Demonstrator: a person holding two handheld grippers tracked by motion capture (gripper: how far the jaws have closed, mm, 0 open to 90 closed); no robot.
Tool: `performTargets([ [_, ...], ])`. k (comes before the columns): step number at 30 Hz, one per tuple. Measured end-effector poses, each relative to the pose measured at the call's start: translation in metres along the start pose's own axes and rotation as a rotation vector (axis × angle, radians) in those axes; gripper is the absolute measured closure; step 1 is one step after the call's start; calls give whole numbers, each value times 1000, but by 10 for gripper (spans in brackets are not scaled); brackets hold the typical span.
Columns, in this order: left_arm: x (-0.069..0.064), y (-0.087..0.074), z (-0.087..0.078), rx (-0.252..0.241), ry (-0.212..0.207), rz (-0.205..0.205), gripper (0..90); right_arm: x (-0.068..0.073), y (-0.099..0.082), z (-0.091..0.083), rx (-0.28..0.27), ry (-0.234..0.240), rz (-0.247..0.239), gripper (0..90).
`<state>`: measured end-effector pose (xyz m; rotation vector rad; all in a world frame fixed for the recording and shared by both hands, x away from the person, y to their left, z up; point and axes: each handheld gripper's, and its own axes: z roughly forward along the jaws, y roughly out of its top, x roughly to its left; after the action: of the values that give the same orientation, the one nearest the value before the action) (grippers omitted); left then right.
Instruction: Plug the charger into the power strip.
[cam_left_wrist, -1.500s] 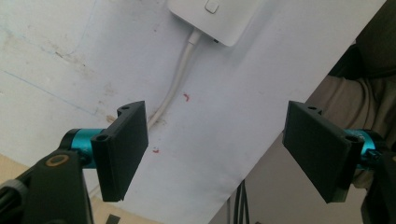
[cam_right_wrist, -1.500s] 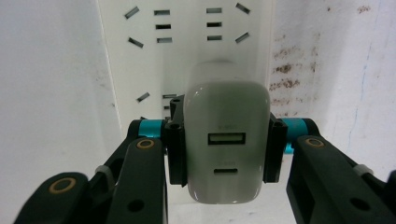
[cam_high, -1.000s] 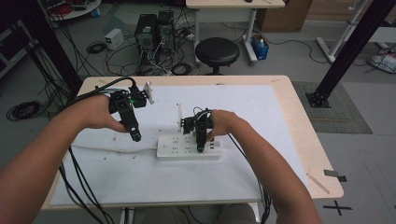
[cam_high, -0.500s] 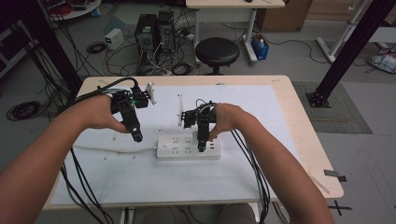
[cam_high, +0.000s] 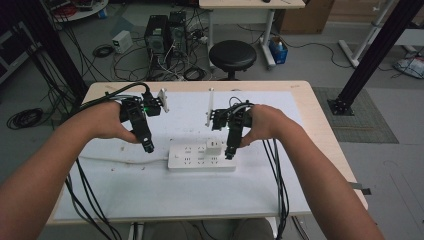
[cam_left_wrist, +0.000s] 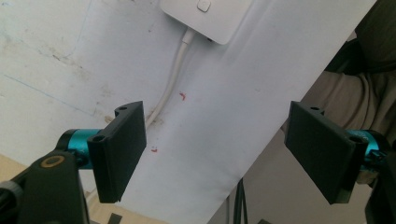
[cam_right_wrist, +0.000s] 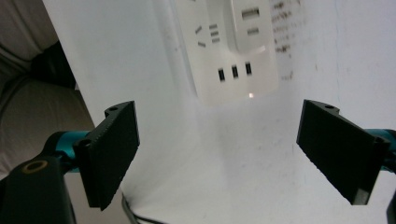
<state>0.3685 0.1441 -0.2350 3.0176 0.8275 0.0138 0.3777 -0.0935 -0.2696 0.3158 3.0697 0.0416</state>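
A white power strip (cam_high: 201, 156) lies on the white mat in the middle of the table, with a white plug block (cam_high: 214, 146) seated in it. My right gripper (cam_high: 230, 154) hangs just above the strip's right end; its jaws have just been opening and stand open with nothing between them. In the right gripper view the strip (cam_right_wrist: 229, 56) lies ahead of the open gripper (cam_right_wrist: 217, 119), and the block (cam_right_wrist: 250, 23) sits on it. My left gripper (cam_high: 148, 147) hovers left of the strip, open and empty. In the left gripper view (cam_left_wrist: 217, 121) the strip's end (cam_left_wrist: 208, 16) and white cord (cam_left_wrist: 170, 79) show.
The white mat (cam_high: 175, 200) covers most of the wooden table (cam_high: 320, 115). Black cables (cam_high: 277, 170) trail from both grippers toward the front edge. A black stool (cam_high: 232, 54) and computer boxes (cam_high: 162, 32) stand on the floor beyond the far edge.
My right gripper has lifted off the power strip and its jaws have opened, leaving the plug block in the strip. The left hand has stayed where it was.
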Motion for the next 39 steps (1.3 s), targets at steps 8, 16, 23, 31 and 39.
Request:
performTargets([
  [8,-4,2,-3,-10,0,5,208,3,-42,-25,-9,-34,82,127],
  [16,-6,3,-8,-14,6,5,208,6,-66,-32,22,-58,122,127],
  [23,-8,2,-14,-26,13,-7,208,5,-78,-37,24,-74,159,127],
  [31,-9,5,-15,-19,20,3,208,6,-80,-38,17,-73,175,127],
  [39,-10,7,-15,-25,25,8,208,7,-80,-39,11,-72,176,127],
])
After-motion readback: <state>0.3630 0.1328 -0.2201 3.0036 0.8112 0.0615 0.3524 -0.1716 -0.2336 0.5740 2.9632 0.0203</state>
